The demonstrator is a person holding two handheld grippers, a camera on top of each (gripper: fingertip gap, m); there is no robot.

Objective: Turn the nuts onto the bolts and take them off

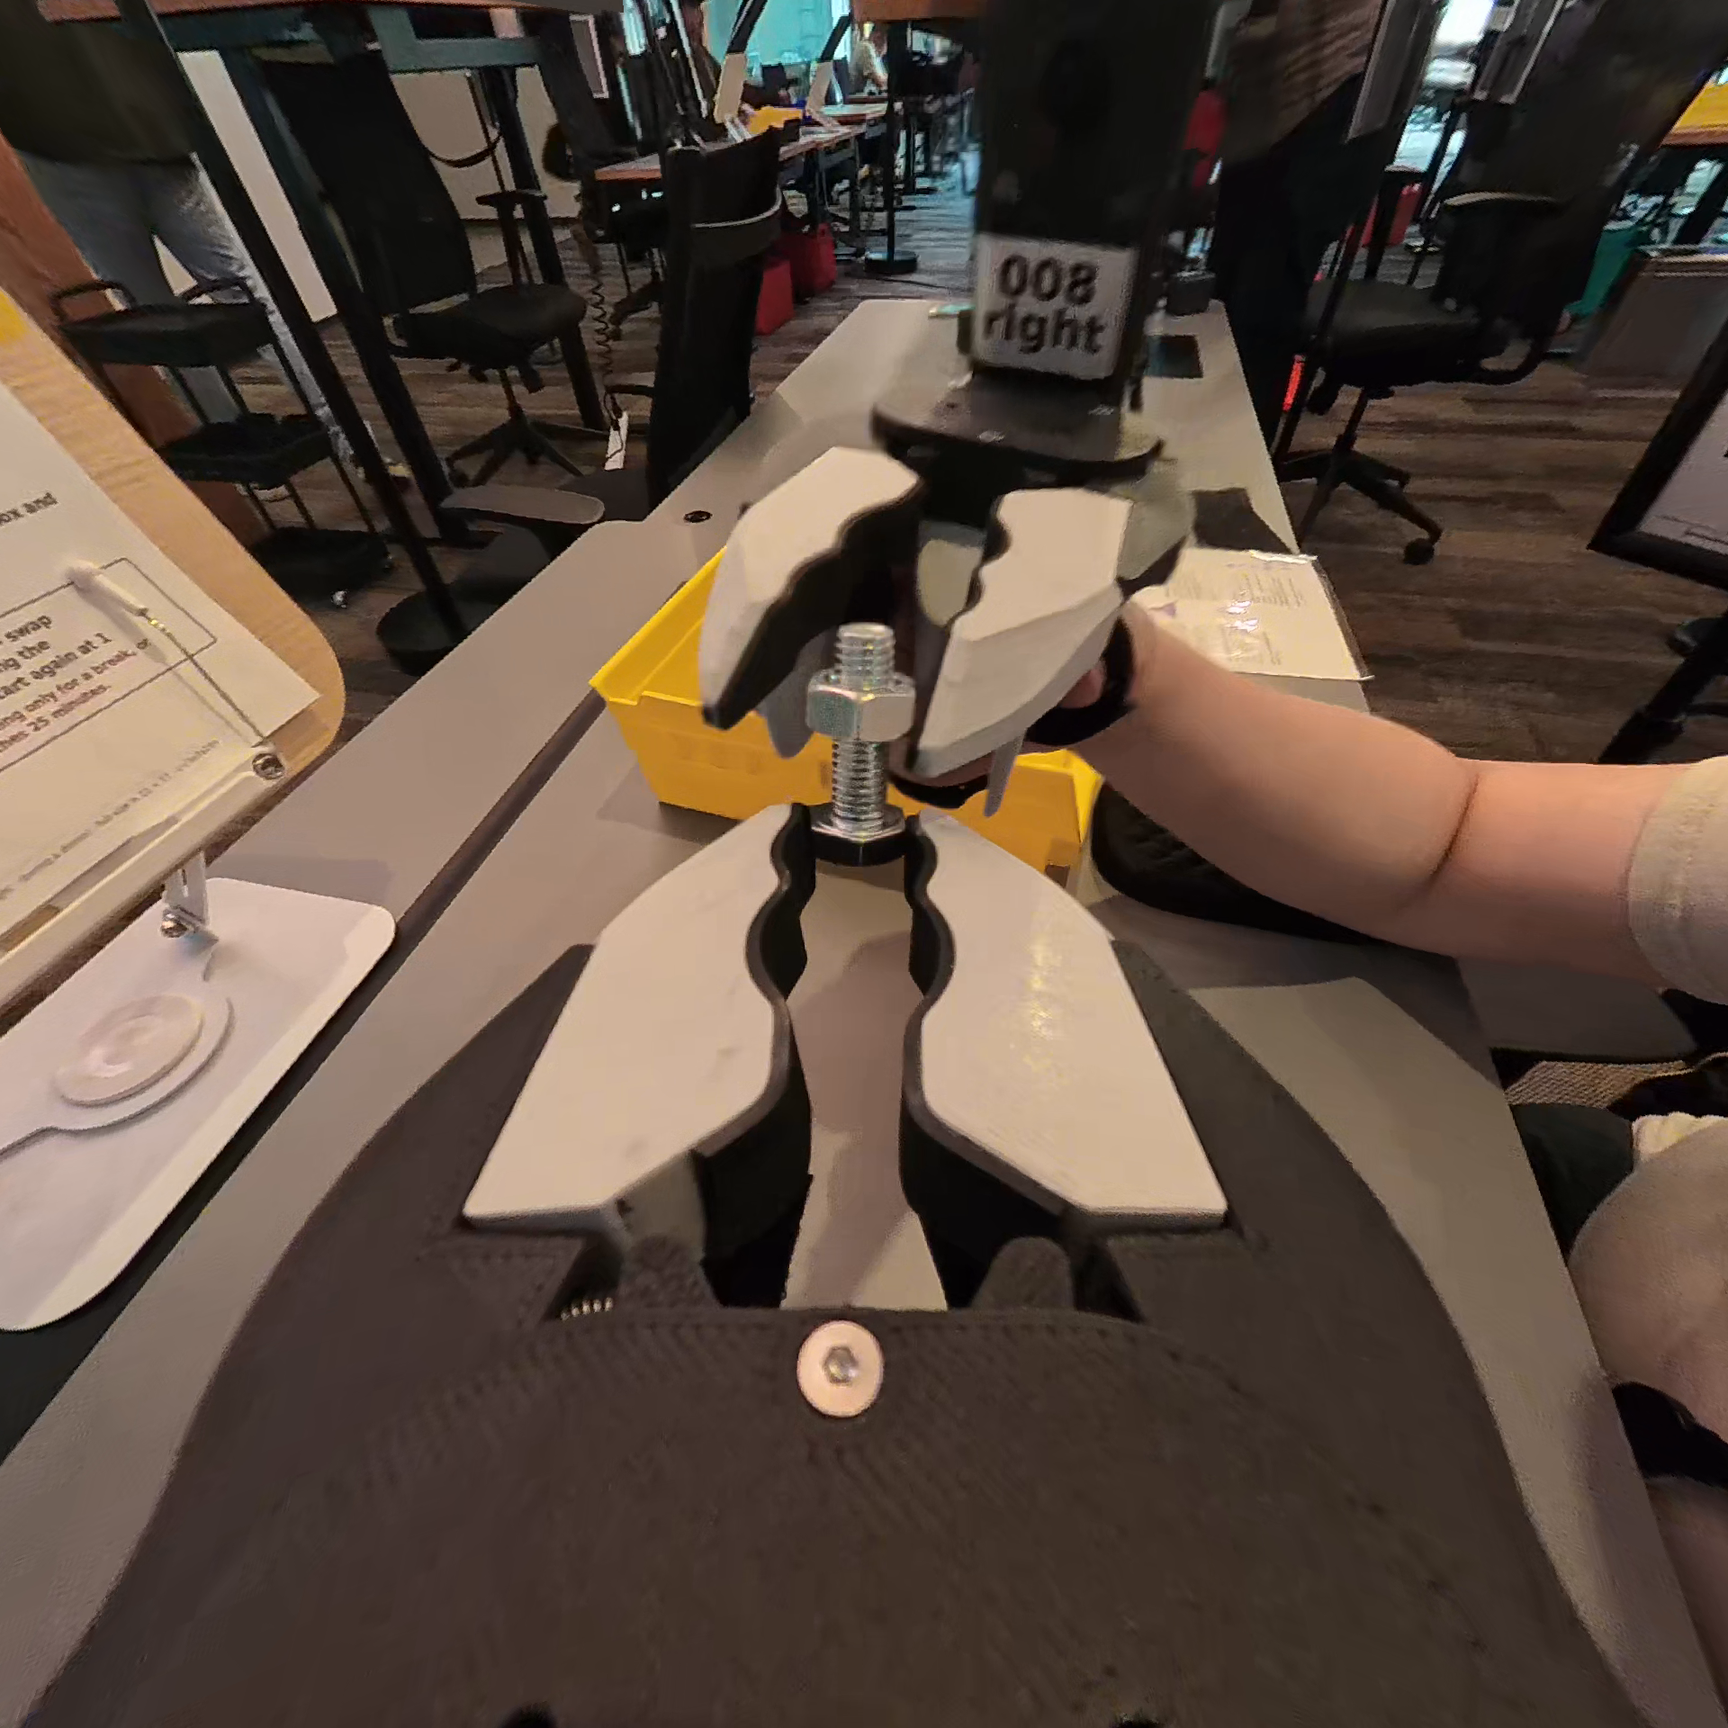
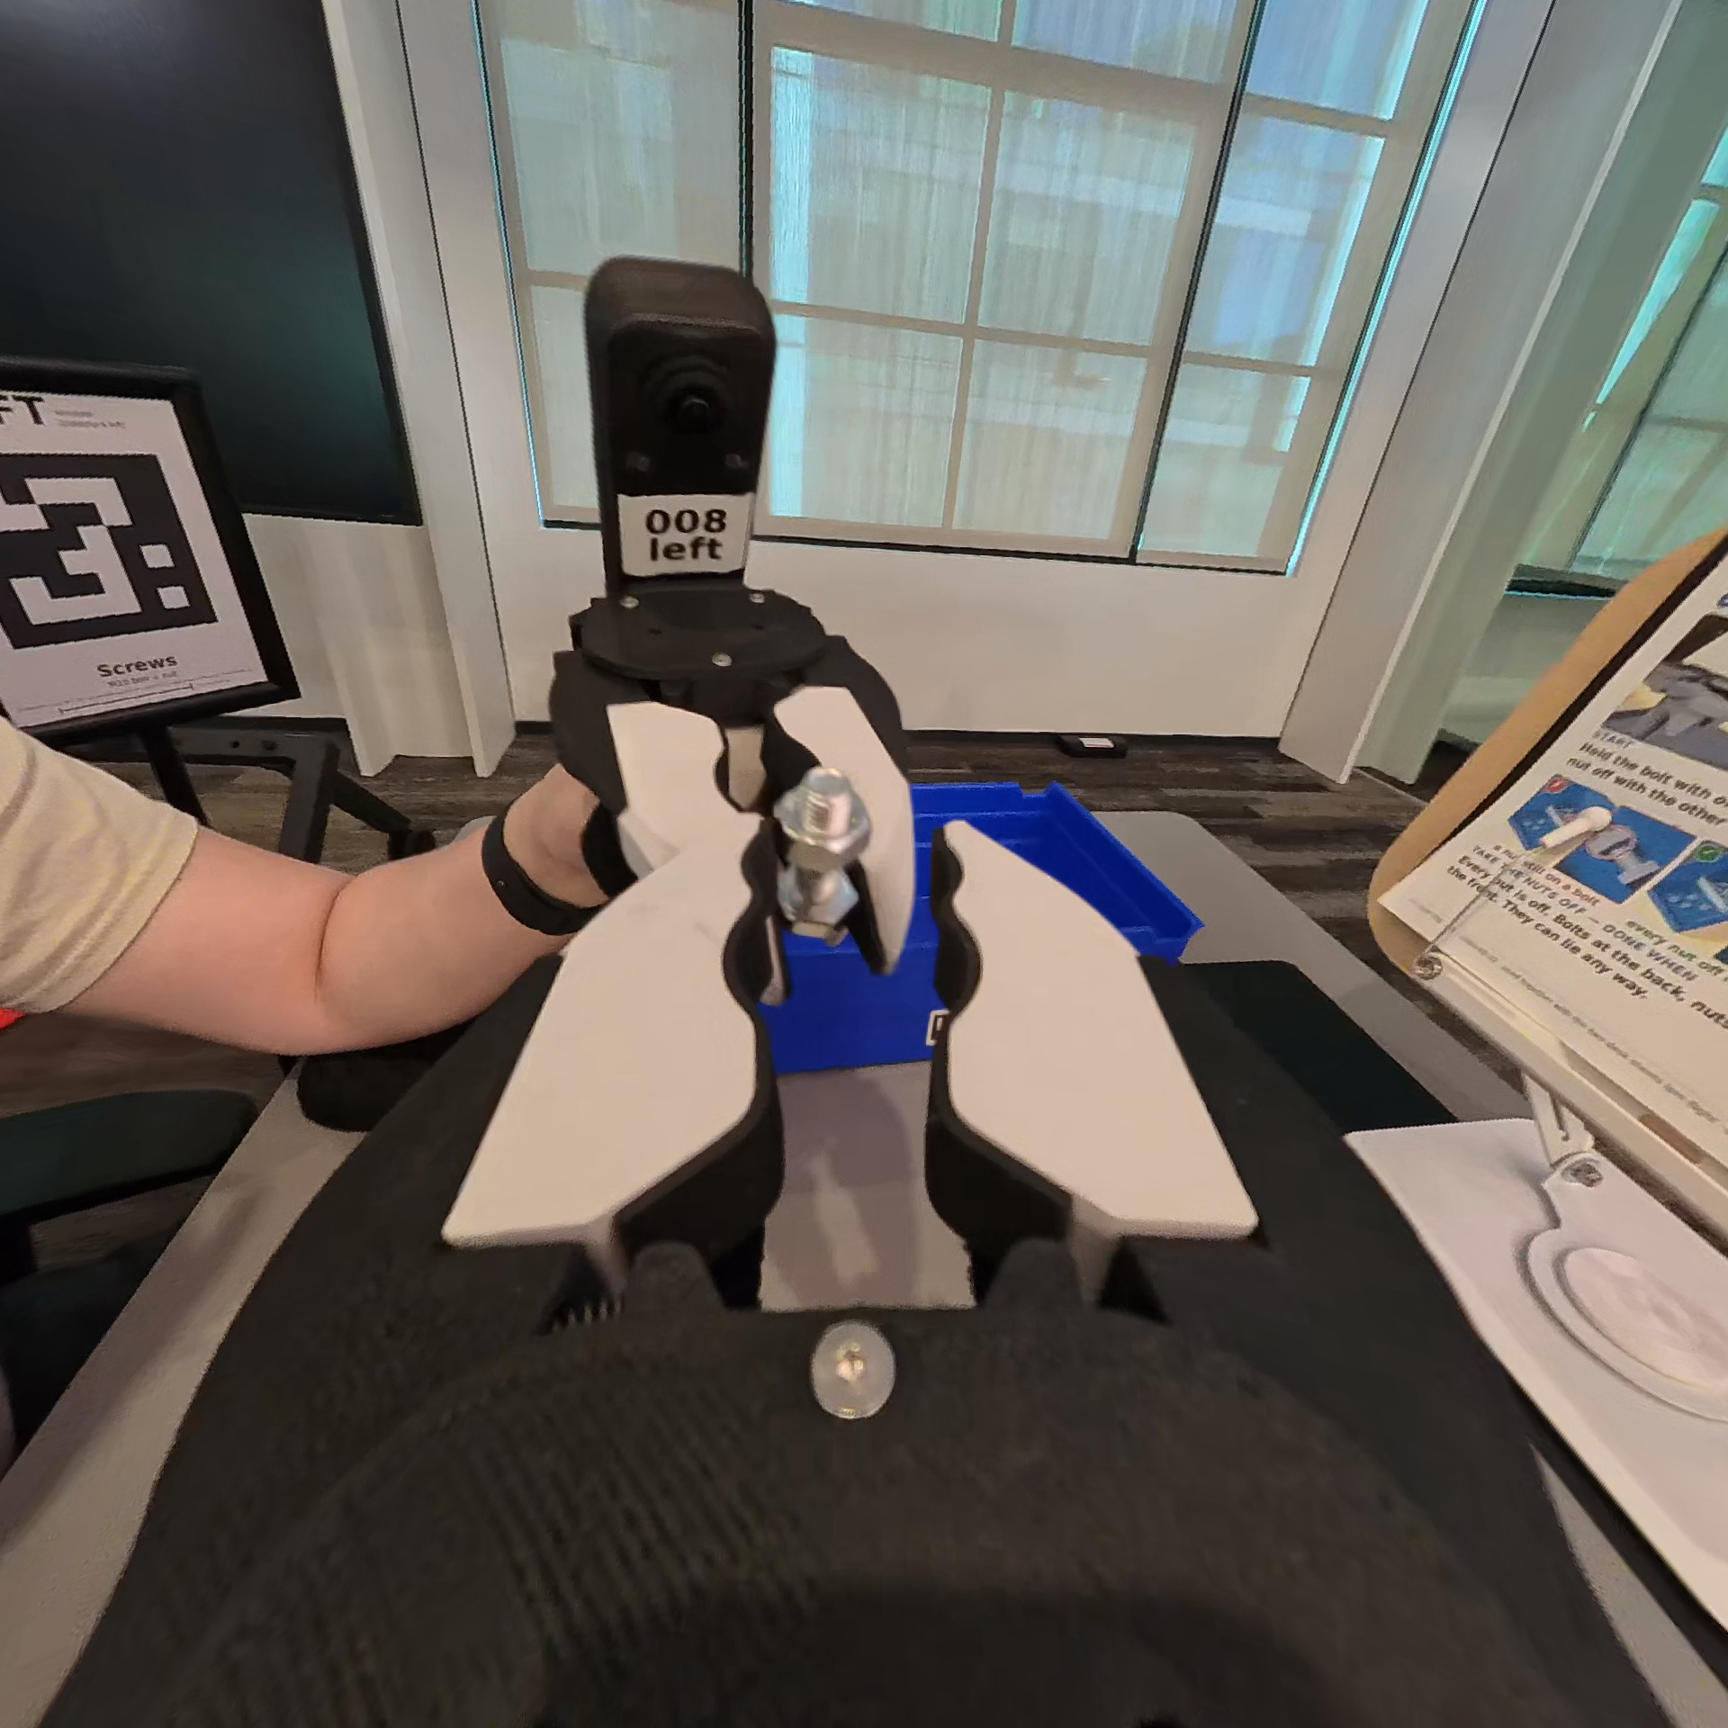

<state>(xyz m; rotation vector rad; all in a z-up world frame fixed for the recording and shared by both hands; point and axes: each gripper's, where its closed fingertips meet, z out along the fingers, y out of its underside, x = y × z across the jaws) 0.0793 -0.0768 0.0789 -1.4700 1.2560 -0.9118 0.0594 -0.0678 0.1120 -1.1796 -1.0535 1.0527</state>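
Left wrist view shows the left tool pinching the bolt by its hex head, the shaft standing upright above the grey desk, with a yellow bin just behind. The nut sits partway down the thread. Around it the right tool is spread, one finger touching or nearly touching the nut's flat, the other apart. Both parts look like stiff, smooth, fairly weighty steel, likely slippery, so the nut's flats seem the best hold. In the right wrist view the person's left forearm reaches in level, with a blue bin beyond the tools.
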